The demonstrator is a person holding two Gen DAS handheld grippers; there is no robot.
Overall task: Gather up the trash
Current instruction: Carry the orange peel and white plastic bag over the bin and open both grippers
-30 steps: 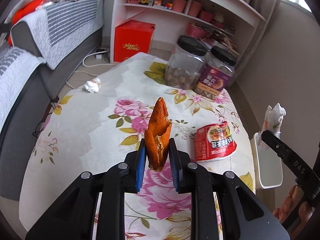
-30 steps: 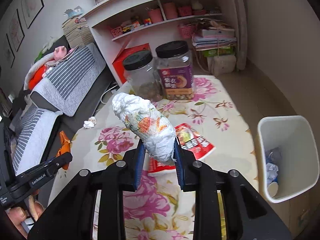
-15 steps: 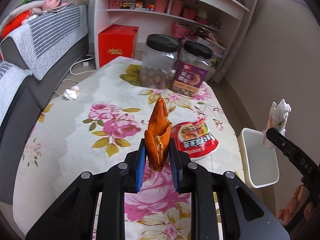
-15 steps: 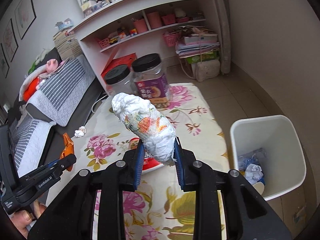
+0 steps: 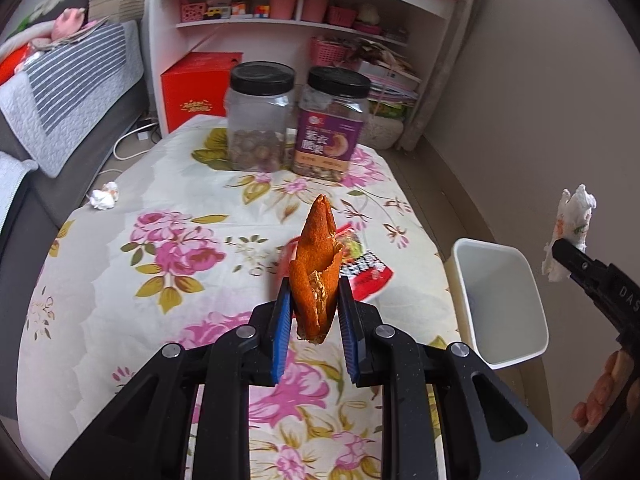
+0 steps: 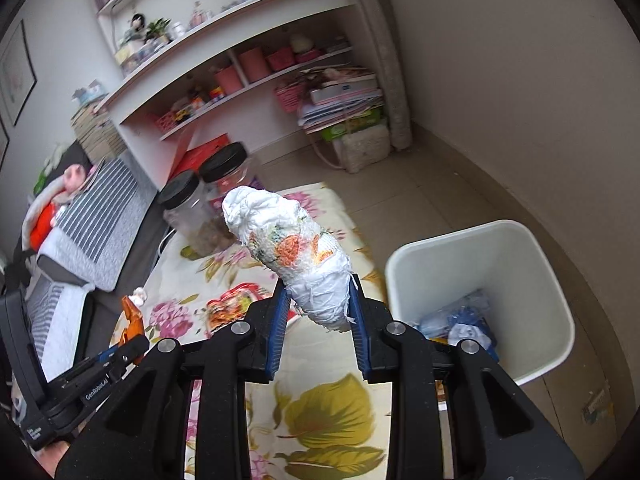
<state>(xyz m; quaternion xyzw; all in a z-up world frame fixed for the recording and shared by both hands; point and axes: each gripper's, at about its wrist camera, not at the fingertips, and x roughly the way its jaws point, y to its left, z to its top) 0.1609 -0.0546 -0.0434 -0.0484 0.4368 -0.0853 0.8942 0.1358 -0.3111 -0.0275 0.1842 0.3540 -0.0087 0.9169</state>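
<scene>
Carrying step: left tongs (image 5: 314, 312) clamped on peel (image 5: 316, 272), right tongs (image 6: 318, 312) clamped on wad (image 6: 296, 256), bin (image 6: 532, 248) ahead-right of both; next, probably positioning above bin, then releasing.

You have a curled orange peel (image 5: 316, 276) standing upright, tip up, above the near flowered table, and a crumpled white printed tissue wad (image 6: 296, 256) tilted up-left. The white bin (image 6: 500, 256) sits right of the table, paper scraps at its bottom.
</scene>
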